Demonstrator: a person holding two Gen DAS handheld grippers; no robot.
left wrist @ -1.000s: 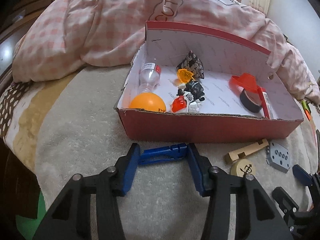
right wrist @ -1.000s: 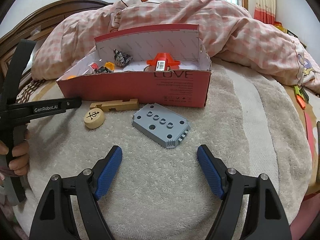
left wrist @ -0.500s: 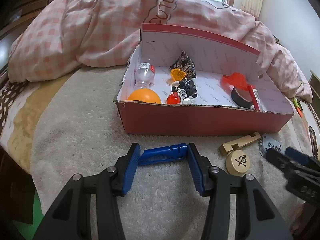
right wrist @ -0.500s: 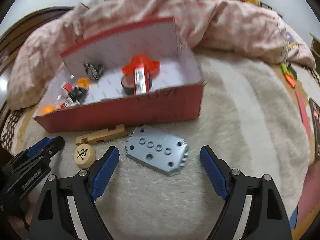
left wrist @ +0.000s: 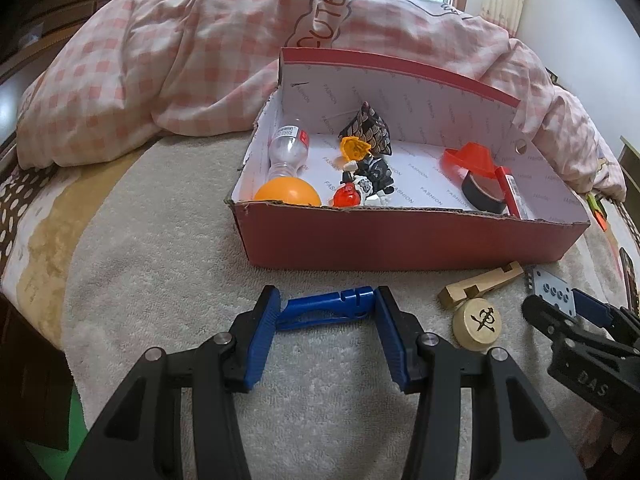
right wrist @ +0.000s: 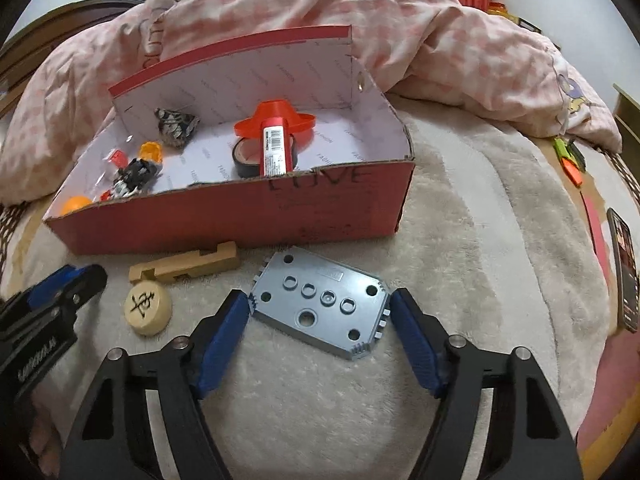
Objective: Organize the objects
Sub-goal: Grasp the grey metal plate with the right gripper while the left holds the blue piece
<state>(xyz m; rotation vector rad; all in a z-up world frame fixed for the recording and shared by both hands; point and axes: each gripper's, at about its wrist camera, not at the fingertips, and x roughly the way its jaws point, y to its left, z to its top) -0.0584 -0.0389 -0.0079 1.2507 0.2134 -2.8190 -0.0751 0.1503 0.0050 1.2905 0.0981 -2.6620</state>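
My left gripper point(left wrist: 325, 307) is shut on a blue plastic tool point(left wrist: 324, 309), held crosswise between the pads just above the blanket. My right gripper point(right wrist: 319, 304) is open, its jaws either side of a flat grey plate with holes point(right wrist: 320, 306) that lies on the blanket; the left pad touches the plate's edge. A red cardboard box point(left wrist: 400, 236) stands behind, also in the right wrist view point(right wrist: 240, 216). It holds an orange ball point(left wrist: 287, 192), a bottle point(left wrist: 288, 148), small figures point(left wrist: 368, 180), black tape point(left wrist: 482, 194) and a red funnel point(right wrist: 276, 120).
A wooden notched block point(right wrist: 186, 266) and a round wooden chess piece point(right wrist: 147, 307) lie in front of the box, between the grippers. A pink checked quilt point(left wrist: 180, 60) is piled behind the box. A phone point(right wrist: 624, 264) and orange-green clips point(right wrist: 568, 156) lie at the right.
My right gripper has moved forward and down until its jaws straddle the grey plate. My left gripper still holds the blue tool and has shifted a little relative to the box.
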